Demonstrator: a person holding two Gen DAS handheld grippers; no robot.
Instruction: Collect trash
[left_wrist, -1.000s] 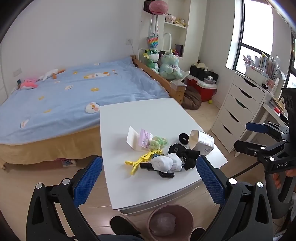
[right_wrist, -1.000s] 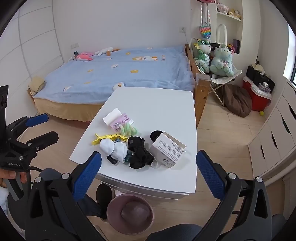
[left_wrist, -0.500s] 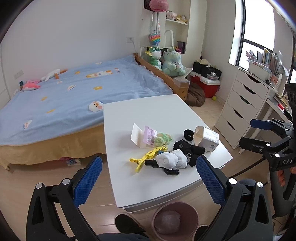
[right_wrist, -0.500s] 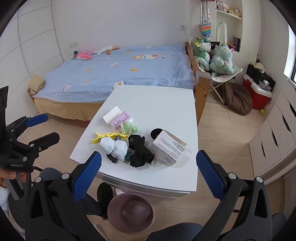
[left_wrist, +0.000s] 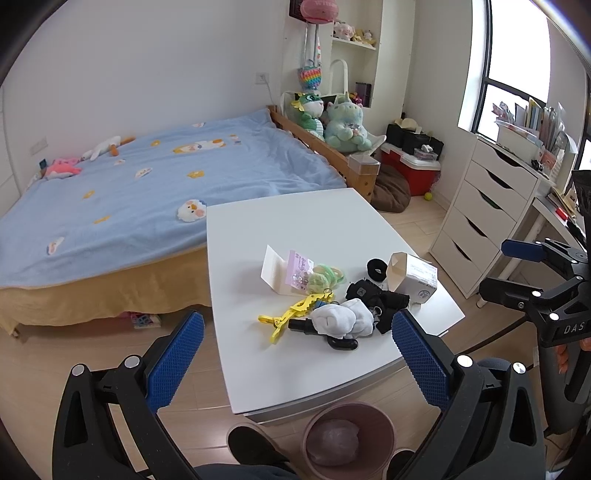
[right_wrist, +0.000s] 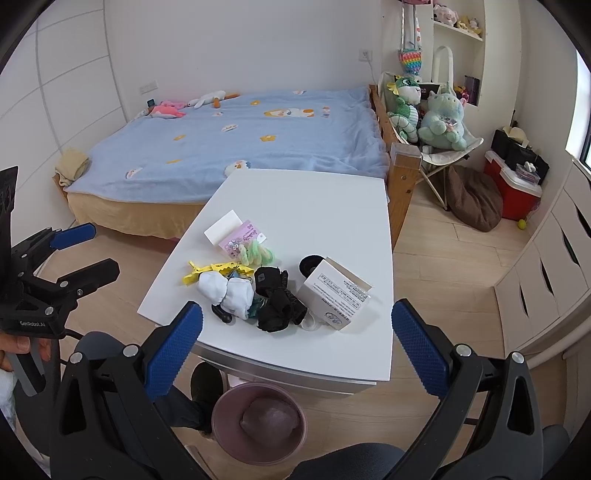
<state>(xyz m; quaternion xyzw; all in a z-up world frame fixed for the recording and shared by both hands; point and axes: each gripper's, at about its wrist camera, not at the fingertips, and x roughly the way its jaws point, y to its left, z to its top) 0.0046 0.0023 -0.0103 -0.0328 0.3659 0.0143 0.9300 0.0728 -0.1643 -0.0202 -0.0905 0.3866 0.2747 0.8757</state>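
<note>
Both claws hang above the near edge of the white worktop (right_wrist: 332, 206) with nothing in them: the left claw (left_wrist: 297, 363) is spread wide, and so is the right claw (right_wrist: 297, 350), each well short of the clutter ahead of it. The job looks to be at its opening step, the approach, with no piece of trash yet picked. Ahead of the right claw and slightly toward its right finger lies the opened white carton (right_wrist: 334, 295), tipped on its side, with a black ring (right_wrist: 309, 265) just behind it; straight ahead sits a heap of black fabric (right_wrist: 277, 301) touching a pair of white socks (right_wrist: 227, 290), and beyond those a yellow clip (right_wrist: 208, 269) and a pink card with green hair ties (right_wrist: 245, 245) beside a white card (right_wrist: 223, 230). Below both claws, on the floor by the worktop's near edge, stands the pink waste bin (right_wrist: 258, 424), already lined. The carton seems the plainest piece of trash, so the next move likely calls for the right claw to reach forward, straddle it, close, and carry it back down to the bin.
</note>
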